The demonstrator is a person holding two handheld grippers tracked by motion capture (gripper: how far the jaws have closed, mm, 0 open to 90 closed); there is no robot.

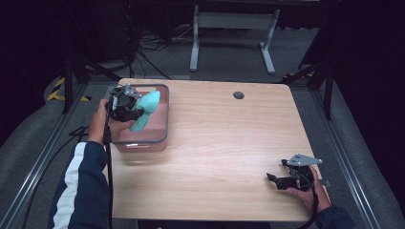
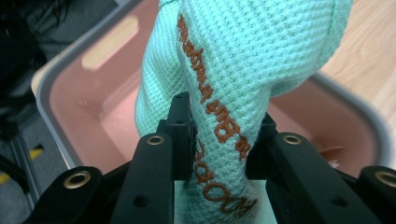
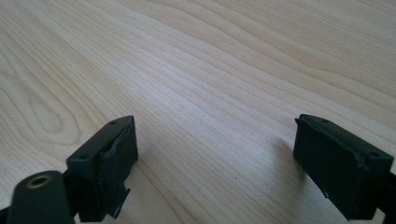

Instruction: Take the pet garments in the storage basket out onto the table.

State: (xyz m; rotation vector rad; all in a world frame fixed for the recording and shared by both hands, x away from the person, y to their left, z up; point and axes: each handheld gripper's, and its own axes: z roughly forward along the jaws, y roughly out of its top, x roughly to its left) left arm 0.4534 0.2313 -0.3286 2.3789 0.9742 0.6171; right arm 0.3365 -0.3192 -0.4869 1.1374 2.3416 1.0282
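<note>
One hand-held gripper point(image 2: 219, 140) around cloth point(image 2: 243, 60)

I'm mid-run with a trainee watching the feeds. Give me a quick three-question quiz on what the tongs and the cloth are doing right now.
1. True or false: the left tongs are shut on the mint-green waffle-weave cloth with orange stitched lettering.
2. What lies directly under that cloth? A) bare wooden table B) pink plastic bin with grey rim C) floor
3. Fill in: the right tongs are ____ and hold nothing above the light wooden table.

Key: 1 true; 2 B; 3 open.
</note>
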